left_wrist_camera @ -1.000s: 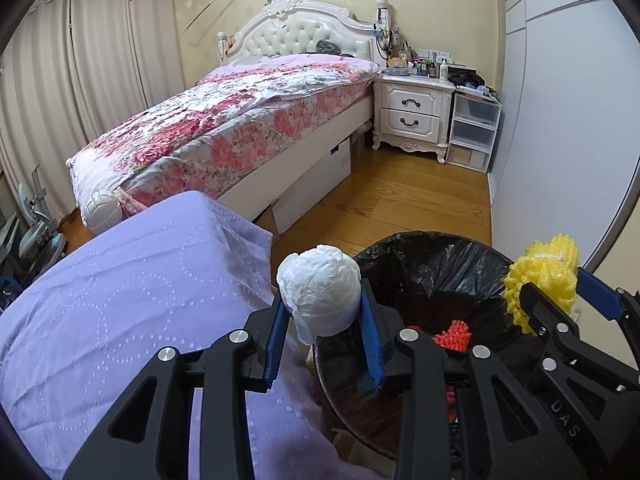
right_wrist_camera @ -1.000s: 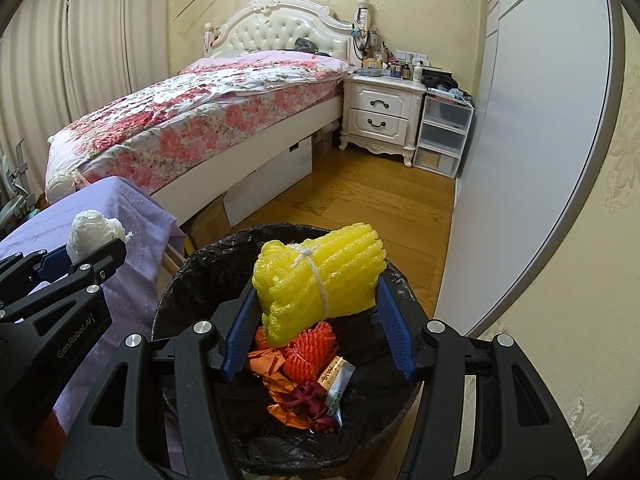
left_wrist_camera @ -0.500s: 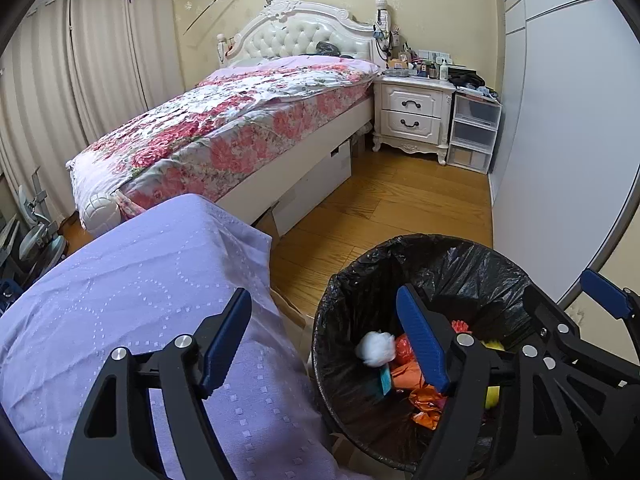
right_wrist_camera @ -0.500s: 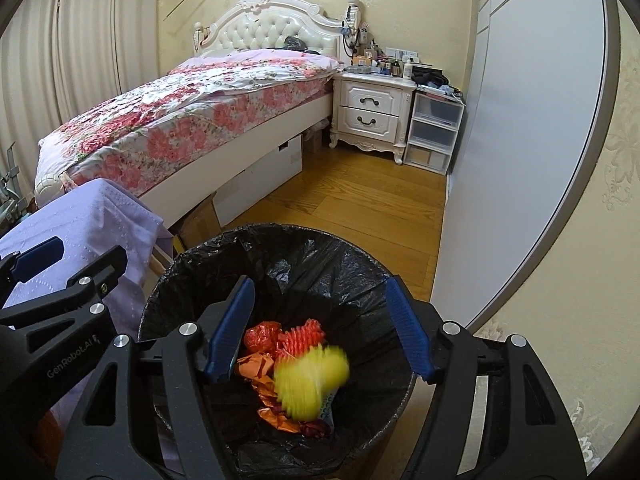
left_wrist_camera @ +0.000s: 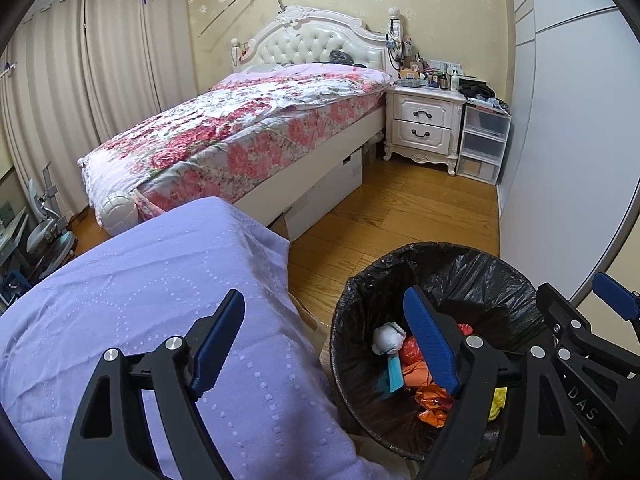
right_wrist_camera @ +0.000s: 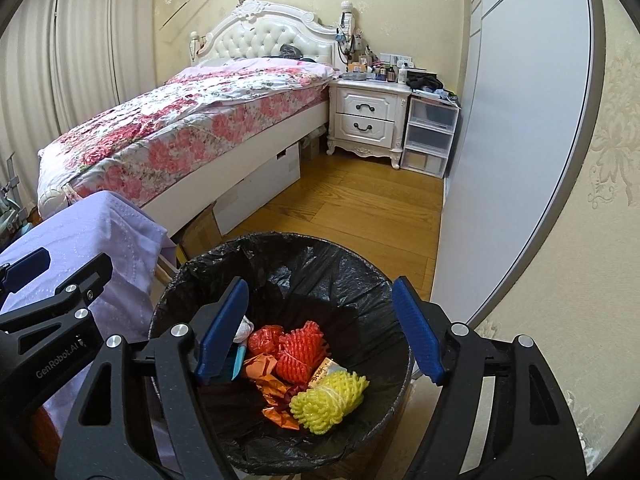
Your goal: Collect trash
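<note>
A bin lined with a black bag (left_wrist_camera: 436, 256) (right_wrist_camera: 280, 248) stands on the wood floor beside a table under a purple cloth (left_wrist_camera: 140, 300). In it lie a white paper wad (left_wrist_camera: 387, 338), a yellow foam net (right_wrist_camera: 330, 400), a red foam net (right_wrist_camera: 298, 354) and orange wrappers (right_wrist_camera: 264, 368). My left gripper (left_wrist_camera: 326, 344) is open and empty, over the edge between the table and the bin. My right gripper (right_wrist_camera: 320, 332) is open and empty above the bin; it also shows at the right edge of the left wrist view (left_wrist_camera: 580, 328).
A bed with a floral cover (left_wrist_camera: 248, 132) stands behind the table. A white nightstand (left_wrist_camera: 424, 128) and plastic drawers (left_wrist_camera: 482, 144) stand at the far wall. A grey wardrobe door (right_wrist_camera: 520, 140) runs along the right. Cardboard boxes (left_wrist_camera: 324, 200) sit under the bed.
Both grippers opened. The white wad dropped from the left one and the yellow foam net from the right one; both now lie in the bin.
</note>
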`<state>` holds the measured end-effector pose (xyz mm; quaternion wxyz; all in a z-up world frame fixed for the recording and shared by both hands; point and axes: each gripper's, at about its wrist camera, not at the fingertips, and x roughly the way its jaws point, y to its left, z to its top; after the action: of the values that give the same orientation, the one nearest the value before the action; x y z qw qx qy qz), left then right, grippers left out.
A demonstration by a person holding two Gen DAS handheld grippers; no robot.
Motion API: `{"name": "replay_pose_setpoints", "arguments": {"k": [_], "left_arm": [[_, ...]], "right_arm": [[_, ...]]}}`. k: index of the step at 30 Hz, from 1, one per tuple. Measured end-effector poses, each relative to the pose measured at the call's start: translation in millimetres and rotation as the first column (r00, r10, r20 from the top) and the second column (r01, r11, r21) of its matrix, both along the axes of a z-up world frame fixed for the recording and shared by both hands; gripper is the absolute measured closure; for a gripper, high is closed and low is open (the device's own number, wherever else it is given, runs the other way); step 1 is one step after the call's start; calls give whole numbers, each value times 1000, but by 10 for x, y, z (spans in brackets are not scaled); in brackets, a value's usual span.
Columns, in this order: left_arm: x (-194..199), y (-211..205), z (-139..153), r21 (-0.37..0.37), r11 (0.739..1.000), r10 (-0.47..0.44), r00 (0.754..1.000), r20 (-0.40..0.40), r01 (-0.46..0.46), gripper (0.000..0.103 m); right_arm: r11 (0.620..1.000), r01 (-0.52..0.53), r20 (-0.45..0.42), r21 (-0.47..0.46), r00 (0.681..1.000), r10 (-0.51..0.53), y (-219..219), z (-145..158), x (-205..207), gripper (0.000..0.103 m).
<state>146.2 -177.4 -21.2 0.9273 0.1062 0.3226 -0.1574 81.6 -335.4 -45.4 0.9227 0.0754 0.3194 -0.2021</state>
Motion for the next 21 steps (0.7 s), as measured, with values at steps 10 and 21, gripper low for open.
{"name": "replay_pose_setpoints", "arguments": {"k": [10, 21], "left_arm": [[-241, 304, 77, -28, 999, 37, 999, -4, -37, 21], [-570, 695, 215, -69, 994, 82, 997, 17, -80, 20]], "right_arm": [[999, -34, 19, 4, 999, 34, 216, 113, -238, 29], [996, -87, 47, -22, 995, 88, 513, 264, -546, 24]]}}
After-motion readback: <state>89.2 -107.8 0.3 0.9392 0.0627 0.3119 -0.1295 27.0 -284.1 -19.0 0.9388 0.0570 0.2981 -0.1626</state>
